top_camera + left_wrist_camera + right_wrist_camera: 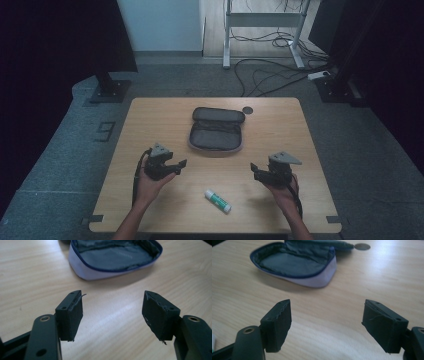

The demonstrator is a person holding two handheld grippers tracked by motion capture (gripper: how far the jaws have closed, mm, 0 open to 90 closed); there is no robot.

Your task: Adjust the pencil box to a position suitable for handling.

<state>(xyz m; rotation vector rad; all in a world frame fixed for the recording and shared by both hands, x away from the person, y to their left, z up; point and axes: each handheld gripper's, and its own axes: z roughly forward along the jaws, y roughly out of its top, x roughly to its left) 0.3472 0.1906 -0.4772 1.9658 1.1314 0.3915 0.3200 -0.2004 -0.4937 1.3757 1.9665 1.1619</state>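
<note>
1. Glue stick point(217, 200) lies flat on the table point(150, 120), well short of the open pencil case point(216, 131) and on the person's side of it; nothing grips it, so as I judge it the work of putting it into the case has not begun.
2. Left gripper point(181, 165) and right gripper point(254, 168) hover on either side of the case's near edge, jaws spread wide with nothing between them; the stick sits nearer the person than both, between the two hands.
3. Still to do, by my reading: pick up the stick, carry it to the case, drop it in, perhaps zip it.
4. The stick is a short white tube with a green label, lying aslant to the case; its cap end is too small to tell.
5. The case lies unzipped, its dark lining bare, lid folded back beside a small dark disc point(247, 110).
</note>
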